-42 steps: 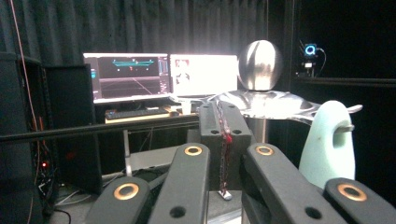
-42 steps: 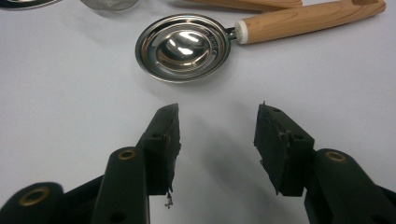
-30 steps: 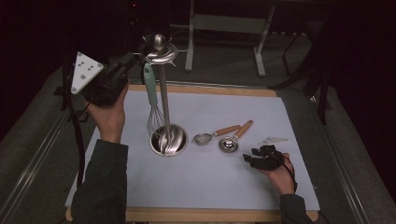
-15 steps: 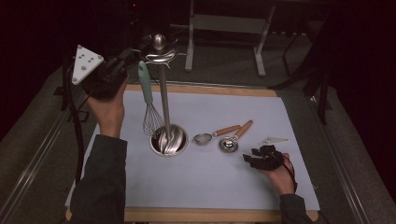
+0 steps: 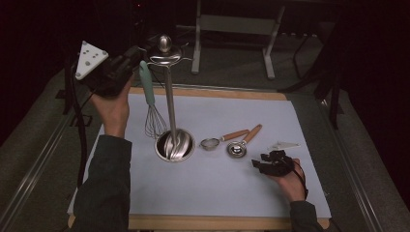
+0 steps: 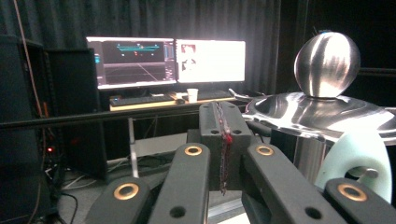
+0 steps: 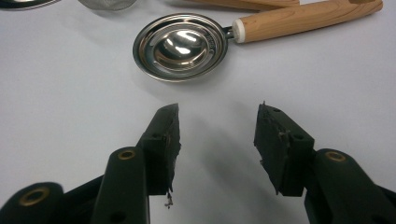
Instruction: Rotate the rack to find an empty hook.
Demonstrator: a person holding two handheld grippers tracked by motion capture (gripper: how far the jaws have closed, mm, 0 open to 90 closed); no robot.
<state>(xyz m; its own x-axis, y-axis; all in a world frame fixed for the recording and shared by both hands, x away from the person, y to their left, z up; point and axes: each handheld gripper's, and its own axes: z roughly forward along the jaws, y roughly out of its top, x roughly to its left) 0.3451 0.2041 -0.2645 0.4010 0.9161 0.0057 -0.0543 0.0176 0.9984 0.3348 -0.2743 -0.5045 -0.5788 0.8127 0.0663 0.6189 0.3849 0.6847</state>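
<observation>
While left tongs (image 5: 133, 60) sit closed, whisk (image 5: 151, 104) hangs vertical, wires down, right tongs (image 5: 263, 163) apart.

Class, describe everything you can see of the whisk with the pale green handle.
The whisk has a pale mint-green handle that looks like plastic or silicone, with a hanging loop at its top end, and a balloon of thin metal wires. It hangs upright, wires downward, beside the pole of the steel utensil stand, its loop up at the stand's top disc. The wires end just above the stand's round base. The left gripper, jaws shut, is right beside the handle's top; contact cannot be told.
</observation>
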